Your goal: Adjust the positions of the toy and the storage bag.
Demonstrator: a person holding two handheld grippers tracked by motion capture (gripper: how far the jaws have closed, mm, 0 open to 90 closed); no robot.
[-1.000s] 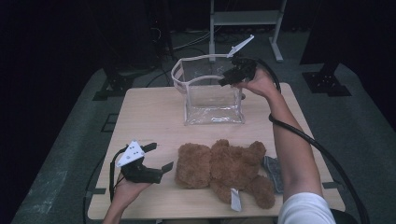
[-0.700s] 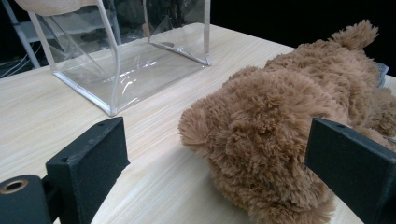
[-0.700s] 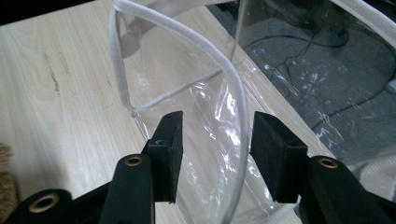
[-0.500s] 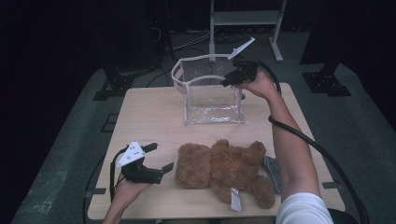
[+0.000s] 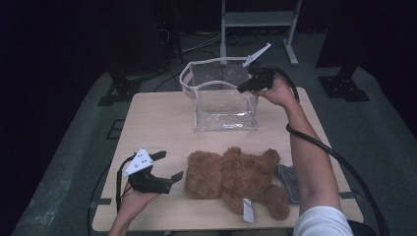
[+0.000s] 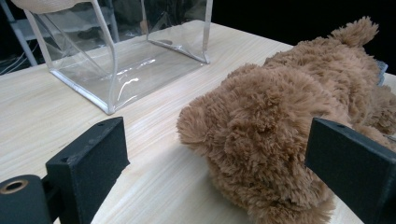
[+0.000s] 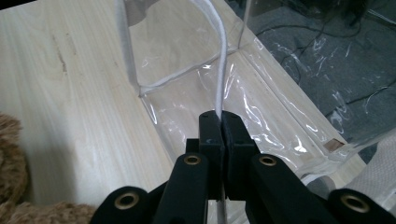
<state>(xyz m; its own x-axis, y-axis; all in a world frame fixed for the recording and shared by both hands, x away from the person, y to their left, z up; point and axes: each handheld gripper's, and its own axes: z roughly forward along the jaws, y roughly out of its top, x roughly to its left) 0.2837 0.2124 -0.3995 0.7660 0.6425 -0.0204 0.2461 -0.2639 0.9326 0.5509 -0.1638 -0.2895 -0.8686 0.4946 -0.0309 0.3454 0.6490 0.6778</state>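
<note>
The clear bag (image 5: 223, 101) stands upright and open-mouthed at the far middle of the surface (image 5: 152, 123), its back wall almost at the far edge. We see see-through plastic walls, a white trimmed rim and a flat shiny bottom. The right hand-held gripper (image 5: 242, 89) has just been closing and now has its jaws pinched together on the rim at the bag's right side; in the right gripper view the white rim (image 7: 219, 70) runs straight into the closed jaws. Left of the bag the wood lies bare out to the side edge, and a bare strip separates the bag from the teddy bear (image 5: 236, 179) nearer the person. We count one bag, one brown plush bear and two grippers. The left hand-held gripper (image 5: 169, 167) rests well nearer than the bag, just beside the bear's head, jaws spread wide with nothing between them.
</note>
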